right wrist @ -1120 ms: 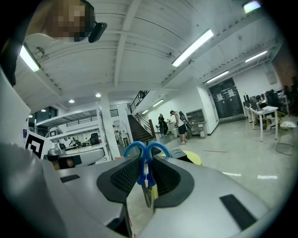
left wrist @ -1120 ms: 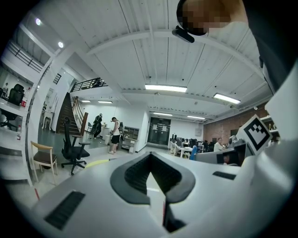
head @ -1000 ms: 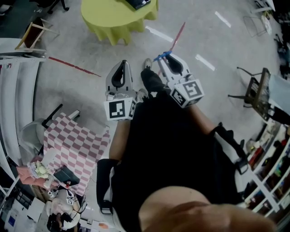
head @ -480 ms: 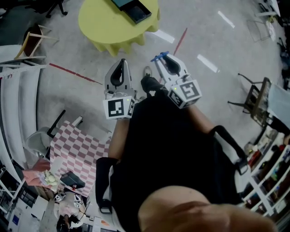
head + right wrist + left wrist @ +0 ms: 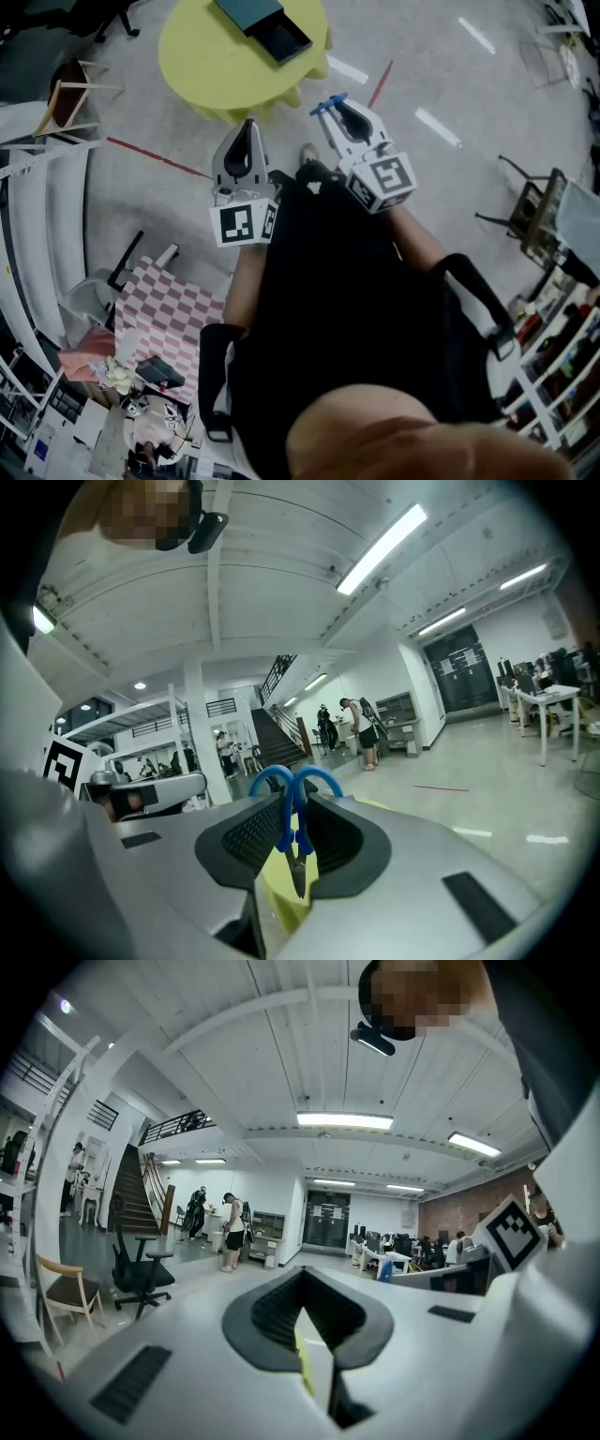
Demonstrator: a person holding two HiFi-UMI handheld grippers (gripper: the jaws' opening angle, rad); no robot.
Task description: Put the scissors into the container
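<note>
Yellow round table [image 5: 202,73] stands apart from a checkered cloth [image 5: 169,309].

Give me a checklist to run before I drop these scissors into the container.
1. Grip on the scissors by the right hand-held gripper: ok, blue handles poke past the tips.
2. Is the left hand-held gripper free: ok, jaws together on nothing.
3. Sight of the container: ok, on the yellow table ahead.
4. Is the right hand-held gripper above the container: not ok, it is above the floor, short of the table.
5. Room inside the container: cannot tell.
</note>
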